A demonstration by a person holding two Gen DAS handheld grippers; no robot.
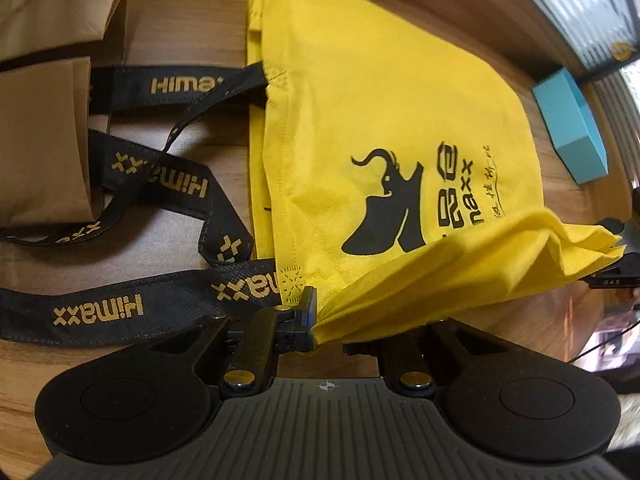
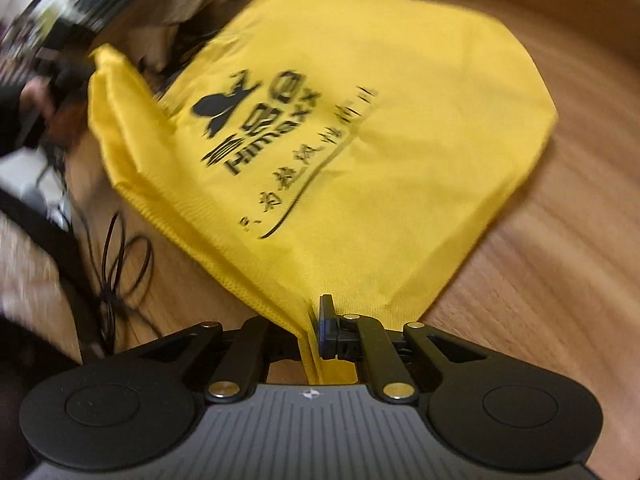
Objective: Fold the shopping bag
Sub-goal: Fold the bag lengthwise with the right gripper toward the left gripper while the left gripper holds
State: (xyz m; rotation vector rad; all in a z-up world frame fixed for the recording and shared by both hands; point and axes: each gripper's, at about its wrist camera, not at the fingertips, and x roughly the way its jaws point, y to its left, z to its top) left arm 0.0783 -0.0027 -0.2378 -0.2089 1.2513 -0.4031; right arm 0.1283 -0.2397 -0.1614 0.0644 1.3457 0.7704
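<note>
Left wrist view: the left tool (image 1: 320, 320) pinches a bunched corner of the yellow shopping bag (image 1: 360, 120), which lies flat on the wooden table (image 1: 176, 32) with its lifted edge stretched between the two tools. Its black straps (image 1: 160, 176), printed "Himaxx", trail toward brown paper bags (image 1: 44, 132); a teal box (image 1: 572, 124) sits beyond the bag's far side. Right wrist view: the right tool (image 2: 314, 332), pressed together, pinches the bag's other gathered corner (image 2: 308, 320); a thin black cable (image 2: 120, 260) loops on the table beside it.
</note>
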